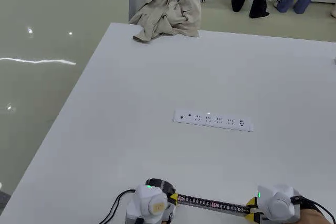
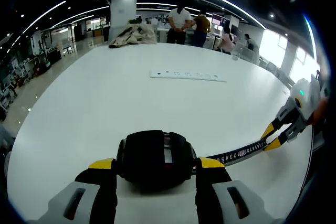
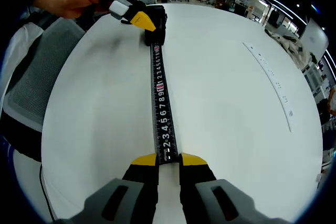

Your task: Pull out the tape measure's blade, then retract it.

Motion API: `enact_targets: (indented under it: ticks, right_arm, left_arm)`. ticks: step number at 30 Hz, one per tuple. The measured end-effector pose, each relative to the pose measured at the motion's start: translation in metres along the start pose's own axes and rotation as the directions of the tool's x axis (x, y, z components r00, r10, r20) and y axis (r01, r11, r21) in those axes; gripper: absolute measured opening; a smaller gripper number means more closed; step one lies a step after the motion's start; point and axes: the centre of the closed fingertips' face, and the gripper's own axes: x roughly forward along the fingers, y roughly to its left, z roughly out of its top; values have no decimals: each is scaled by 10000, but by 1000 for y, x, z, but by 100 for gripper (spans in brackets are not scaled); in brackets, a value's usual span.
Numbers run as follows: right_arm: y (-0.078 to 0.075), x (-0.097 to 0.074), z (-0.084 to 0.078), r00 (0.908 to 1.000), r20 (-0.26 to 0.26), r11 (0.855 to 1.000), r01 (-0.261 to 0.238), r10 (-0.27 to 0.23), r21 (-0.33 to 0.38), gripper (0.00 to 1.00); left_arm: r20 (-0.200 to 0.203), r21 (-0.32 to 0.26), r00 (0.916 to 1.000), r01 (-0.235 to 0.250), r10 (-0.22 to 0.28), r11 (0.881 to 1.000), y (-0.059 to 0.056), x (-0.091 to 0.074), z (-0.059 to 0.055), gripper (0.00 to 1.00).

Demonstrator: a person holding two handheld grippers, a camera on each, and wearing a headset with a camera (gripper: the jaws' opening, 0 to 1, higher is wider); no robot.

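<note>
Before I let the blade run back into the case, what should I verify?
1. Left gripper shut on the black round tape measure case: ok.
2. Right gripper pinching the tip of the black numbered blade: ok.
3. Blade straight and flat on the white table: ok.
4. White power strip apart from the blade's path: ok.
5. Blade lock released: cannot tell.

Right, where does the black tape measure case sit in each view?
Head view: the black tape measure case at the bottom edge, left of centre.
Left gripper view: the case at bottom centre, between the jaws.
Right gripper view: the case near the top, left of centre.
Shared landmark: long white power strip.
</note>
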Motion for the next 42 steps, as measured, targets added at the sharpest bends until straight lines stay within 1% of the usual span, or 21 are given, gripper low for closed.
enact_targets:
  ticks: [1,5,6,7,8,9,11,13,15,16,19,21,30,34,37,39,42]
  right_arm:
    - [0,-1,0,10000,4,10000,20,-20,-37,14]
    - [-1,-1,0,9998,13,9997,189,-189,-161,14]
    - [-1,-1,1,9997,33,9995,256,-255,-166,14]
    - [-2,-1,2,9995,36,9994,319,-319,-148,14]
    - [-2,-2,2,9994,44,9993,334,-333,-151,14]
    - [-2,-2,2,9995,40,9995,312,-312,-103,14]
    - [-2,-1,2,9993,7,9989,367,-367,-285,14]
    - [-3,-1,2,9994,18,9991,339,-339,-241,14]
    - [-3,0,1,9995,52,9993,323,-322,-175,13]
    - [-2,0,1,9995,43,9993,305,-304,-194,13]
    - [-3,0,1,9997,9,9994,229,-229,-268,13]
    - [-3,0,1,9998,-8,9994,206,-207,-288,13]
    - [-3,0,0,9997,-6,9995,237,-237,-207,13]
    - [-3,0,1,9997,-11,9995,258,-259,-178,13]
    - [-3,0,1,9996,-18,9995,265,-266,-163,13]
    - [-3,0,1,9996,-16,9995,268,-268,-159,13]
    - [-3,0,1,9996,-12,9995,273,-273,-159,13]
  left_arm:
    - [15,-33,10000,2,-2,10000,0,0,0,57]
    - [-53,192,10000,34,-33,9998,0,-1,-2,56]
    - [-370,664,9992,-105,130,9977,3,-2,-7,54]
    - [-137,543,9999,-33,40,9985,0,-3,-2,52]
    - [20,728,10000,-15,14,9973,2,-3,1,52]
    - [38,573,10000,-5,3,9984,2,-3,-1,52]
    - [49,610,10000,35,-38,9981,3,-2,-2,52]
    - [40,677,10000,33,-36,9977,1,-4,-2,52]
    - [-48,625,10000,69,-66,9980,1,-1,-4,53]
    - [4,611,10000,32,-32,9981,1,-1,-2,53]
    - [-21,641,10000,-2,4,9979,0,-4,-2,53]
    - [-67,641,10000,48,-44,9979,1,-2,-3,53]
    - [-69,701,9999,123,-119,9975,1,-3,-4,54]
    - [-35,733,9998,220,-218,9971,-2,-4,-2,59]
    - [-52,742,9998,180,-176,9971,-2,-4,-4,62]
    - [-79,638,9999,116,-111,9979,-2,-7,-3,67]
    - [-33,434,9999,127,-126,9990,-2,-7,-3,69]
